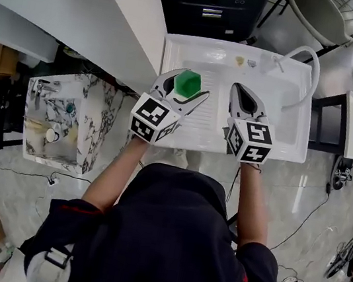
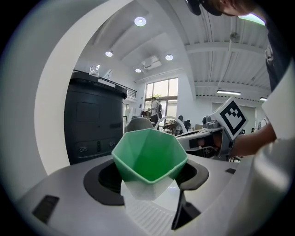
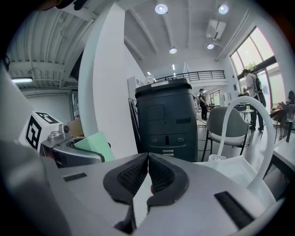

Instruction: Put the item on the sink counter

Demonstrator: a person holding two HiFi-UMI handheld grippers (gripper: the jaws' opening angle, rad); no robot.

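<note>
A green faceted cup (image 1: 188, 81) with a pale base sits between the jaws of my left gripper (image 1: 189, 87), which is shut on it above the left part of the white sink (image 1: 285, 95). In the left gripper view the cup (image 2: 150, 154) stands upright with its mouth open toward the camera, and both dark pads (image 2: 103, 179) press its sides. My right gripper (image 1: 239, 88) hovers beside it over the sink, shut with nothing in it; its pads (image 3: 133, 175) meet. The right gripper view shows the cup (image 3: 94, 144) at its left.
The sink has a ribbed drainboard (image 1: 204, 118), a curved white faucet hose (image 1: 309, 59) and small items at its back edge (image 1: 240, 60). A black cabinet (image 1: 209, 5) stands behind it. A white panel (image 1: 85, 8) and a marble-patterned unit (image 1: 73, 120) lie to the left.
</note>
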